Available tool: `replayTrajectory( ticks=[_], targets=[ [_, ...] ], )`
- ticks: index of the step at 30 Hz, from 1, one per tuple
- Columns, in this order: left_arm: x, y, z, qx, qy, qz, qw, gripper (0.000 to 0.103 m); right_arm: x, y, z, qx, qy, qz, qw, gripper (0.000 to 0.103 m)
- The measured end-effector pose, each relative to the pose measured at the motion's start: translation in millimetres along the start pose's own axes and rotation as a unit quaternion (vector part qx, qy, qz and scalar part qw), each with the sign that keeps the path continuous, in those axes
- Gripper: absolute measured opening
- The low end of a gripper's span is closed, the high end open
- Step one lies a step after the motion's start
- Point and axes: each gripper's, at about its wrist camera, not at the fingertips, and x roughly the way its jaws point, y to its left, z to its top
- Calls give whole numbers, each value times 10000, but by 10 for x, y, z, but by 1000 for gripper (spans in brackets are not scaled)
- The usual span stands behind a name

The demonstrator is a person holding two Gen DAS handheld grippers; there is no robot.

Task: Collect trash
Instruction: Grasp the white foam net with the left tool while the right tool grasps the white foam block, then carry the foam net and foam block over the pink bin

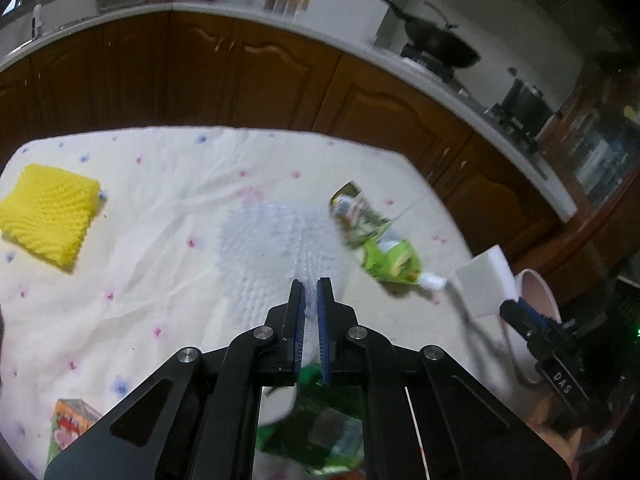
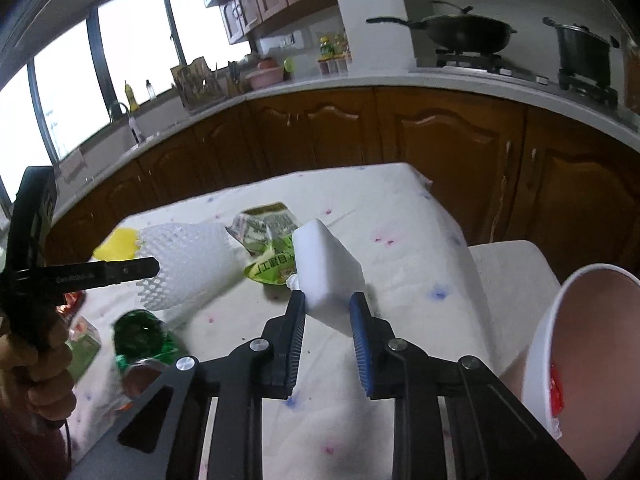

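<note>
Left gripper (image 1: 311, 286) pinches foam net (image 1: 280, 248); bin (image 2: 592, 344) right-view only.

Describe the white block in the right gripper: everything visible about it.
The white block is a plain rectangular slab, foam-like or sponge-like, unmarked, with soft edges. It is tilted, its near end pinched between the blue pads of the right gripper, its far end up and away, above the flowered tablecloth. It overlaps the green wrapper in view; contact unclear.

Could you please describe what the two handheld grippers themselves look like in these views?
Both match: the left gripper and right gripper have black metal linkage arms joined by round silver pivot bolts, and straight fingers lined with ribbed blue pads. White lettering marks the right gripper's side. No sleeves show.
</note>
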Motion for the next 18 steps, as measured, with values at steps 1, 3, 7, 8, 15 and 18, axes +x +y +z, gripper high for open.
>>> replayTrajectory(
  ticks=[1, 3, 7, 8, 15, 18],
  targets=[
    [-76, -23, -6, -21, -76, -97, 9999, 5, -47, -4, -8, 22, -34, 11, 10000, 23],
    [-175, -75, -24, -45, -168, -275, 9995, 5, -194, -50, -18, 123, -127, 66, 9998, 23],
    [-348, -267, -98, 43, -285, -514, 9983, 5, -431, -134, -61, 276, -251, 98, 9993, 23],
    [-390, -334, -124, 83, -300, -597, 9977, 5, -501, -170, -76, 341, -281, 109, 9990, 23],
    [-506, -750, -276, 450, -289, -944, 9941, 5, -876, -317, -176, 514, -492, -49, 9975, 23],
    [-518, -954, -344, 610, -250, -1078, 9920, 5, -1008, -411, -225, 624, -553, -124, 9964, 23]
  ],
)
